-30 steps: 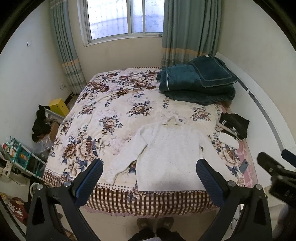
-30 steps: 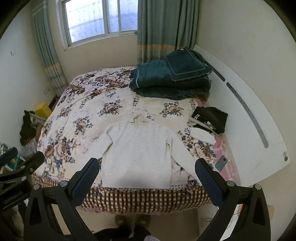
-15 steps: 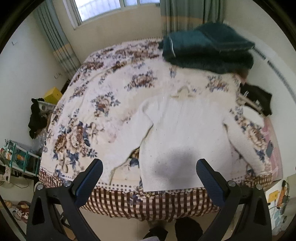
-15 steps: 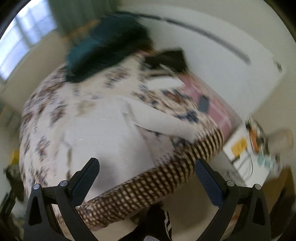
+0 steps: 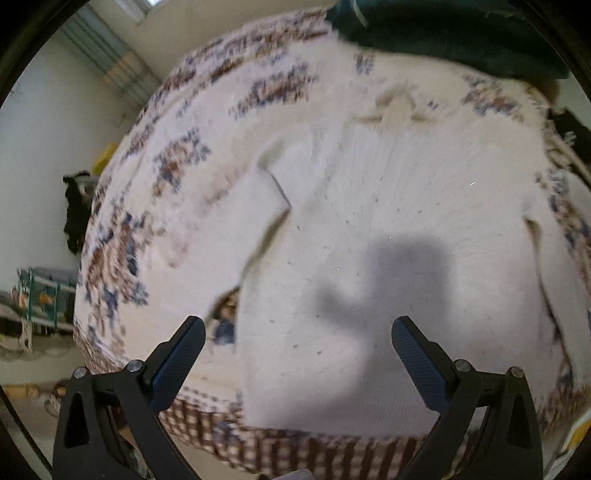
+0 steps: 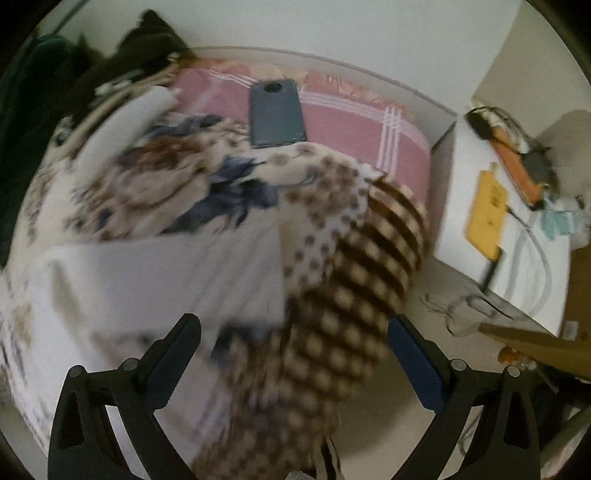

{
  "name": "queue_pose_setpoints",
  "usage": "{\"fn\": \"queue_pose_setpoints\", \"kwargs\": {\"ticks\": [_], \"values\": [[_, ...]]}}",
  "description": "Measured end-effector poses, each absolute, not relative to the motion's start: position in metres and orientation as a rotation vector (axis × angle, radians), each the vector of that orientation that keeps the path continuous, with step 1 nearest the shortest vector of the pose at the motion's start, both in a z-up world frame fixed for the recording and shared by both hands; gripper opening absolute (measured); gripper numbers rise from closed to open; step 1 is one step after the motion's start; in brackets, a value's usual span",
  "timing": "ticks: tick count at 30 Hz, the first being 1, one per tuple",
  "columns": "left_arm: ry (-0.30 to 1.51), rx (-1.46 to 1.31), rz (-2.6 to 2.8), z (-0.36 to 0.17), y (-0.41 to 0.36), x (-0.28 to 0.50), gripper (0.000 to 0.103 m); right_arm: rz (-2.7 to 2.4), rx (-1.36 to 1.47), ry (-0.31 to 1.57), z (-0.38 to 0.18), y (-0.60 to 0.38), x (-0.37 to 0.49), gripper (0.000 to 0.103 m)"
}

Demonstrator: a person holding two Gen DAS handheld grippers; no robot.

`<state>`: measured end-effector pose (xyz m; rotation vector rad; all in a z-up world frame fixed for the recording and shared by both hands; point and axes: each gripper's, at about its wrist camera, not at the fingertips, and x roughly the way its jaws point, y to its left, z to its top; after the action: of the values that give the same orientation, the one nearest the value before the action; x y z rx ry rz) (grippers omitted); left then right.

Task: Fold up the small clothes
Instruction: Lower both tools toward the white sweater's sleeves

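Observation:
A white knit sweater [image 5: 388,206] lies flat on the floral bedspread [image 5: 177,184], collar toward the far end and hem at the near edge. My left gripper [image 5: 297,345] hovers open above the lower hem, nothing between its fingers. Its shadow falls on the sweater body. In the right wrist view, the sweater's right sleeve end [image 6: 162,280] lies across the bed's near right corner. My right gripper [image 6: 293,343] is open just above that corner, empty. Both views are motion-blurred.
A dark phone [image 6: 276,113] rests on the pink sheet [image 6: 351,122] by the wall. A folded teal blanket [image 5: 443,33] sits at the bed's far end. A white bedside unit [image 6: 517,236] with a yellow item and cables stands right of the bed. Clutter lines the left floor.
Both grippers have dropped closer to the bed. The left one closed in over the sweater's hem. The right one swung toward the bed's right corner and the sleeve end.

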<state>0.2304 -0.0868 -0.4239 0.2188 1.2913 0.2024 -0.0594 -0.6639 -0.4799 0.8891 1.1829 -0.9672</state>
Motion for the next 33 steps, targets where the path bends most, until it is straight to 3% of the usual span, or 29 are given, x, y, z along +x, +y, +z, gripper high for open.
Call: {"fn": "queue_pose_setpoints", "kwargs": {"ticks": [5, 8, 9, 10, 11, 17, 21, 23, 25, 28, 33], "values": [[1.321, 0.237, 0.218, -0.474, -0.114, 0.252, 0.103, -0.918, 1.017, 1.158, -0.562, -0.701, -0.037, 0.091], [1.34, 0.265, 0.186, -0.495, -0.131, 0.26, 0.103, -0.842, 1.043, 1.183, -0.589, -0.7, -0.021, 0.053], [1.349, 0.279, 0.174, -0.501, -0.137, 0.262, 0.103, -0.835, 1.02, 1.193, -0.592, -0.698, -0.017, 0.045], [1.356, 0.288, 0.164, -0.505, -0.143, 0.264, 0.103, -0.817, 0.996, 1.184, -0.59, -0.696, -0.013, 0.018], [1.359, 0.297, 0.151, -0.507, -0.15, 0.265, 0.103, -0.812, 0.974, 1.184, -0.587, -0.696, -0.01, 0.01], [1.343, 0.329, 0.068, -0.513, -0.179, 0.273, 0.103, -0.928, 0.897, 1.056, -0.535, -0.738, -0.015, 0.009], [1.346, 0.338, 0.023, -0.521, -0.194, 0.278, 0.103, -0.892, 0.858, 1.121, -0.54, -0.773, 0.003, 0.012], [1.352, 0.343, 0.004, -0.525, -0.201, 0.28, 0.103, -0.881, 0.872, 1.187, -0.552, -0.779, 0.01, 0.027], [1.357, 0.344, -0.011, -0.528, -0.205, 0.282, 0.103, -0.922, 0.902, 1.212, -0.556, -0.781, 0.002, 0.031], [1.368, 0.343, -0.023, -0.534, -0.206, 0.283, 0.103, -1.002, 1.02, 1.11, -0.554, -0.779, -0.024, 0.059], [1.393, 0.338, -0.004, -0.545, -0.196, 0.287, 0.103, -0.968, 1.33, 0.978, -0.592, -0.776, -0.055, 0.061]]}}
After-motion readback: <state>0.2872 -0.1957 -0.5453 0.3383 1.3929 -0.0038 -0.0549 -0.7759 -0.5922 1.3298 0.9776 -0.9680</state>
